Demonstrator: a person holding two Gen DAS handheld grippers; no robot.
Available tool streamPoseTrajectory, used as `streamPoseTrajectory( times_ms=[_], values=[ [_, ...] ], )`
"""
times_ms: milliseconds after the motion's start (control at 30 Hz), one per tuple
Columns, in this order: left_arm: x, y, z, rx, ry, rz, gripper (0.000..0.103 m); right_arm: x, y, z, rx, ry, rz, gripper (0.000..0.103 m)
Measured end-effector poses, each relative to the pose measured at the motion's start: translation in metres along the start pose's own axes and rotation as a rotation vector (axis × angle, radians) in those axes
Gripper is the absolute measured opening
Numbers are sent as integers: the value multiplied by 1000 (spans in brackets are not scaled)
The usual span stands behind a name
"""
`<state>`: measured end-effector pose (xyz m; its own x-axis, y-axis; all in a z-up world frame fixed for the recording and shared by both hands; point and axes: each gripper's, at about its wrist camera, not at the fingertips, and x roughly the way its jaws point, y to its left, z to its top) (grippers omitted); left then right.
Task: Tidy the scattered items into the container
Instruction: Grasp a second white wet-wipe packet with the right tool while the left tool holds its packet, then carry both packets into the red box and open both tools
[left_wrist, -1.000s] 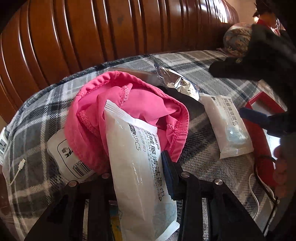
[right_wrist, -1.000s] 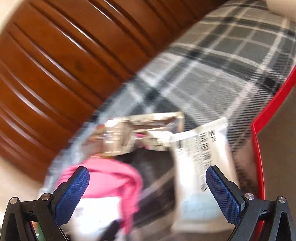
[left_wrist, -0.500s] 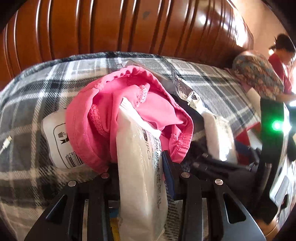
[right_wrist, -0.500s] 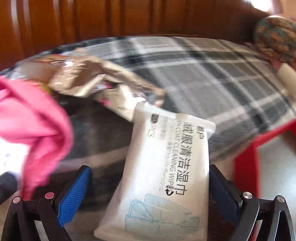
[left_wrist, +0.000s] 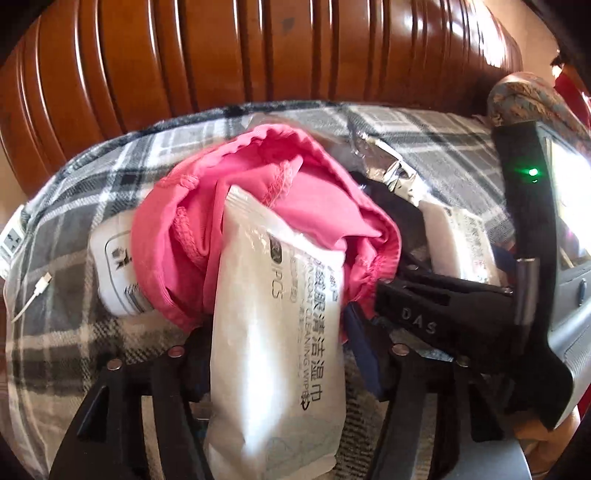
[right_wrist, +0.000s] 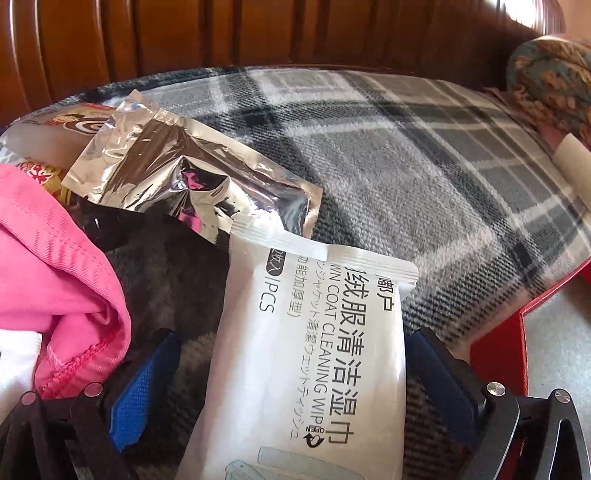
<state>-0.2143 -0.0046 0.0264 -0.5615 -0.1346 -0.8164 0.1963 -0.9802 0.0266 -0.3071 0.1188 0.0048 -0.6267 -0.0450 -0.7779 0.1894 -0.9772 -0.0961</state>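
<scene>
Left hand-held gripper (left_wrist: 280, 373) opening (wipes packet (left_wrist: 284, 332) between), plaid blanket (left_wrist: 74, 350) bare leftward

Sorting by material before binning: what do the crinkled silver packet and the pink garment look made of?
Silver packet: apparently metallised foil film, glossy, with sharp creases and mirror-like glints. Pink garment: soft matte knit or woven fabric, with stitched hems and loose folds; the fibre cannot be told.

Black left gripper (left_wrist: 280, 369) frame with silver screws; right gripper (right_wrist: 288, 387) has blue textured pads (right_wrist: 136, 398), a black frame stamped "DAS", green indicator light.
</scene>
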Motion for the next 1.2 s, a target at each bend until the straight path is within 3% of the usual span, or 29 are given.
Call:
streamPoseTrajectory(
  times_ms=[67,133,233,400,433,500,600,667,1033,1200],
  values=[
    [5,-8,-2,68,38,11,92,-4,1,-2,1,-12,15,100],
    [6,-17,-6,124,40,39,93,-8,2,-6,-4,-30,31,97],
    [4,-21,-12,115,6,65,93,-8,1,-7,-13,-33,34,96],
    [0,-28,-13,148,-15,83,83,-8,2,-6,-12,-35,25,94],
    [0,-30,-12,158,-20,91,81,-8,1,-6,-7,-37,14,91],
    [-3,-35,-15,182,-47,108,60,-10,-2,-7,6,-44,-2,83],
    [-6,-41,-20,210,-74,126,54,-14,-8,-8,16,-55,-11,72],
    [-6,-43,-21,216,-81,134,51,-15,-11,-8,8,-58,-10,66],
    [-10,-44,-22,212,-101,145,50,-17,-3,-10,-25,-60,-50,63],
    [-15,-43,-24,225,-121,135,49,-26,20,-14,-120,-85,-100,62]
  ],
)
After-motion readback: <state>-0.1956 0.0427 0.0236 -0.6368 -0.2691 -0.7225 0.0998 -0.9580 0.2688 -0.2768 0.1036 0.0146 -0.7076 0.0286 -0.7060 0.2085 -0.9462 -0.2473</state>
